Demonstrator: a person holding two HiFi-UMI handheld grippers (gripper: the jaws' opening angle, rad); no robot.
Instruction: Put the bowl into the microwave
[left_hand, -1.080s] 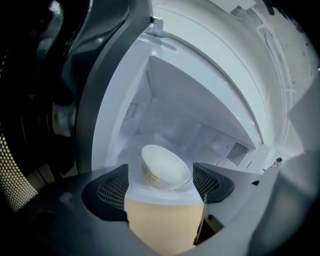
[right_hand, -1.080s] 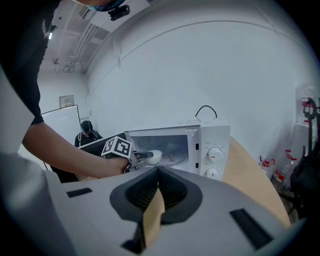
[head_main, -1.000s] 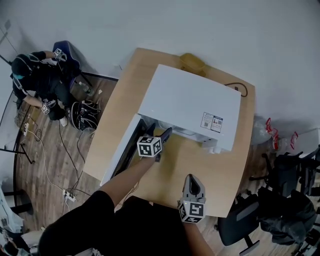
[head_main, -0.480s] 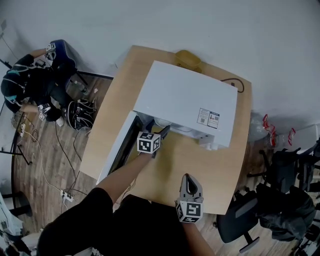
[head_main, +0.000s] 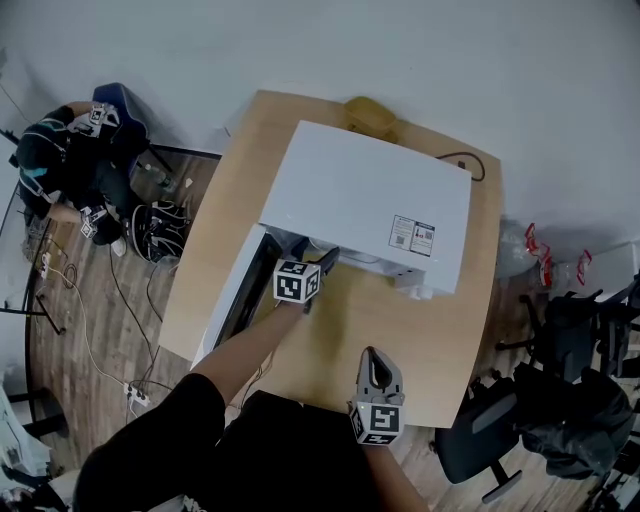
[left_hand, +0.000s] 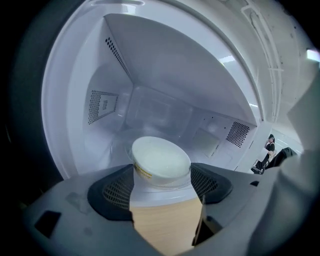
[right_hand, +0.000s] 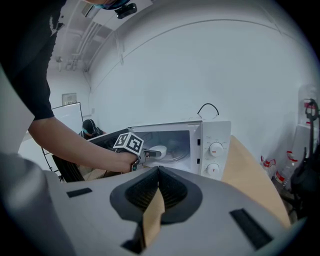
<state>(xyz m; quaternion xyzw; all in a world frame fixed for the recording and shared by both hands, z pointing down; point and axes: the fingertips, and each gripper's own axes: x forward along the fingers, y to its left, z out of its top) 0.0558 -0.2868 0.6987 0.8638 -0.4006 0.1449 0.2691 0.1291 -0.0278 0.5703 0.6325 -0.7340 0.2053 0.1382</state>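
Observation:
A white bowl (left_hand: 161, 162) sits on the glass turntable inside the white microwave (head_main: 365, 200), whose door (head_main: 235, 295) hangs open to the left. My left gripper (left_hand: 162, 176) is at the oven's mouth, open, a jaw on each side of the bowl's near rim; I cannot tell whether they touch it. In the right gripper view the left gripper (right_hand: 150, 154) points into the cavity toward the bowl (right_hand: 156, 150). My right gripper (head_main: 373, 352) hovers over the wooden table (head_main: 450, 340) in front of the microwave, shut and holding nothing.
A yellow object (head_main: 364, 116) lies behind the microwave, and a black cable (head_main: 455, 160) loops at the back right. The control knobs (right_hand: 215, 157) face the table's front. A person (head_main: 70, 160) sits on the floor at left. Office chairs (head_main: 480, 450) stand at right.
The left gripper has stayed at the microwave's mouth with only a slight shift. The right gripper has barely moved.

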